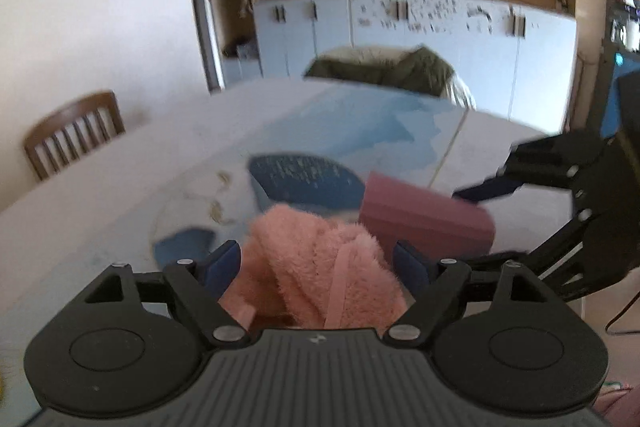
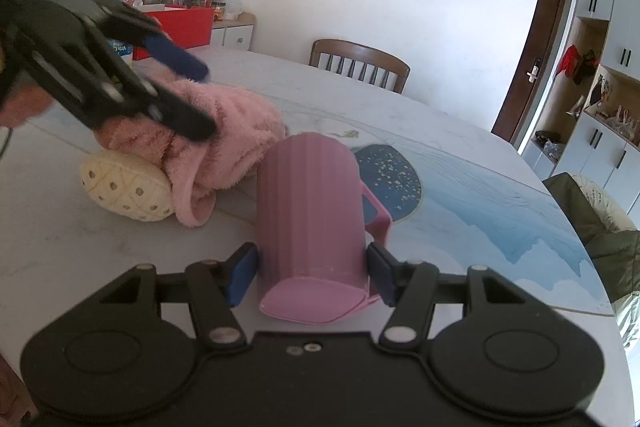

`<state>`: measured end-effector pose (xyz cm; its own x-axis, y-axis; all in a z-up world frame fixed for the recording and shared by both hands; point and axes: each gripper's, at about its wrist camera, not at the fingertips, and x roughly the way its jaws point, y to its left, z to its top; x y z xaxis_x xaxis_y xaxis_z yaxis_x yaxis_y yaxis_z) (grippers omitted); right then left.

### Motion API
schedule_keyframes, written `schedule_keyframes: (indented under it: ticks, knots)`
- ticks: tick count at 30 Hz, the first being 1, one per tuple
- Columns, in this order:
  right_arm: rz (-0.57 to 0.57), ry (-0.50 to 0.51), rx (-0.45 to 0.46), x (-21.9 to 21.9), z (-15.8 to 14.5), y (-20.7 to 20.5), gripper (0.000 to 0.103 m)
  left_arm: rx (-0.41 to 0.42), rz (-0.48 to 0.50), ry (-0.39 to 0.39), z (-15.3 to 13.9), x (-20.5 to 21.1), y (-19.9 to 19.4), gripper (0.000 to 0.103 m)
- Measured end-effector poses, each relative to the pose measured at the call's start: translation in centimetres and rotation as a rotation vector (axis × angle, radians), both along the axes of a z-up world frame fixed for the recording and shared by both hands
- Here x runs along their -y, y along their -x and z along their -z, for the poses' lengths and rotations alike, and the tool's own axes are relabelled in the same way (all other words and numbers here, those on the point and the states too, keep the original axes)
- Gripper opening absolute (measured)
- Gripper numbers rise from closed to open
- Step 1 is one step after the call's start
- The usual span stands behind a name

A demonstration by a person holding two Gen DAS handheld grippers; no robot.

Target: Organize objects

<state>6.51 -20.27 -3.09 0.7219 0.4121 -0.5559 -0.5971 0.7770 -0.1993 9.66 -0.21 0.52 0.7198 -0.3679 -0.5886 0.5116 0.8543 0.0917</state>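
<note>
A fluffy pink towel [image 1: 320, 263] is bunched between the fingers of my left gripper [image 1: 318, 265], which is shut on it. In the right wrist view the towel [image 2: 224, 143] is lifted off the table and hangs over a cream perforated sponge [image 2: 124, 191]. A ribbed pink mug [image 2: 312, 223] lies tilted between the fingers of my right gripper [image 2: 312, 275], which is shut on it. The mug [image 1: 424, 219] also shows in the left wrist view, with the right gripper [image 1: 520, 219] on it.
The table [image 2: 460, 163] is white marble with a blue pattern. A wooden chair [image 2: 360, 63] stands at its far side. A red box [image 2: 180, 27] and jars sit at the back left. A green jacket [image 1: 384, 67] hangs on a chair.
</note>
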Motion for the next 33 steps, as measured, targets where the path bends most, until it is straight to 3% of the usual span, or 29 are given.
schedule_keyframes:
  ticks: [4,8,11,16,23,27,33]
  knots:
    - [0.002,0.004,0.002,0.0,0.0,0.1,0.060,-0.034,-0.016,-0.029,2.1,0.7,-1.5,0.081]
    - [0.002,0.001,0.000,0.0,0.1,0.1,0.059,-0.055,-0.039,-0.005,2.7,0.1,-1.7,0.035]
    - [0.002,0.000,0.000,0.0,0.1,0.2,0.059,-0.059,-0.053,0.056,2.4,-1.0,-1.1,0.024]
    - [0.008,0.001,0.006,-0.1,0.1,0.4,0.059,0.009,-0.044,0.099,0.2,-1.4,1.9,0.022]
    - [0.009,0.005,0.014,-0.3,0.2,0.8,0.059,0.075,0.105,0.191,-3.8,0.2,6.0,0.021]
    - [0.006,0.018,0.027,-0.6,0.1,1.1,0.059,0.057,0.204,0.158,-3.8,3.4,5.7,0.021]
    - [-0.006,0.042,0.040,-0.9,0.1,1.5,0.059,-0.024,0.171,0.125,-1.5,5.9,1.5,0.021]
